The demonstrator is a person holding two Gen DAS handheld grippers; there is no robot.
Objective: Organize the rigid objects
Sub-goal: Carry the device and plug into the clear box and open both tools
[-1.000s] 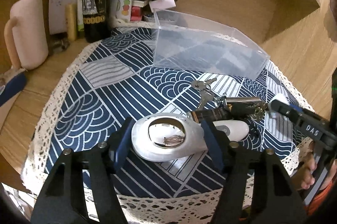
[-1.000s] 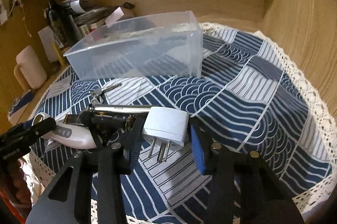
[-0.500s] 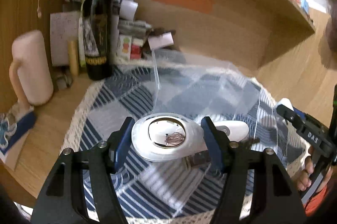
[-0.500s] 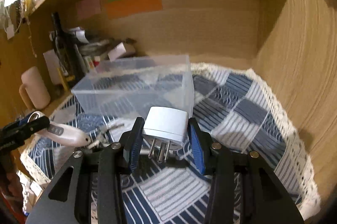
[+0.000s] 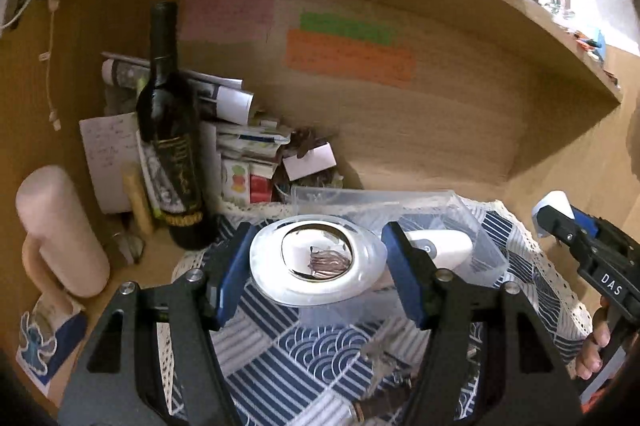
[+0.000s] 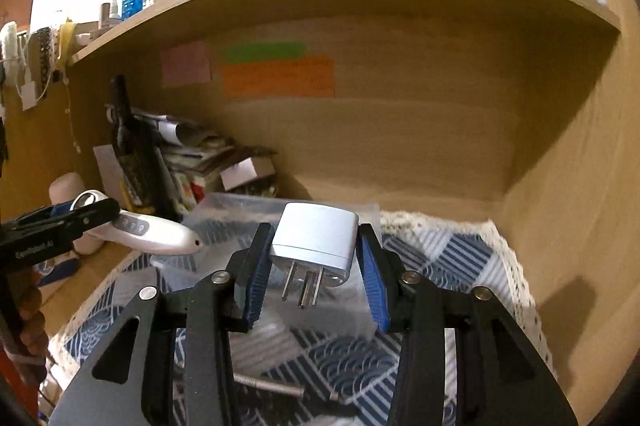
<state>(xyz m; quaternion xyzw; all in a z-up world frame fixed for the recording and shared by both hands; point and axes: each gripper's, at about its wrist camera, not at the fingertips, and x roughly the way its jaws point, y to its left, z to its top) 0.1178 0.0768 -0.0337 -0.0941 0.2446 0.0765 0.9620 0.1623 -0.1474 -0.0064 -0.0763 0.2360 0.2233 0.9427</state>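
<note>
Wooden desk alcove, clear bin [image 5: 400, 201] mid-frame: left gripper [image 5: 316, 262] fingers pinch white handheld device [image 5: 320, 260], right gripper [image 6: 314, 262] fingers pinch plug adapter [image 6: 316, 236], both raised near bin, likely for dropping in.

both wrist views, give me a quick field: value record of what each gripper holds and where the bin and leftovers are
left gripper: shut on the white handheld device, lifted off the cloth
right gripper: shut on the white plug adapter, prongs pointing down
clear plastic bin: on the patterned cloth, behind both held items
left on the cloth: keys, metal rod
background: wine bottle, pink mug
</note>
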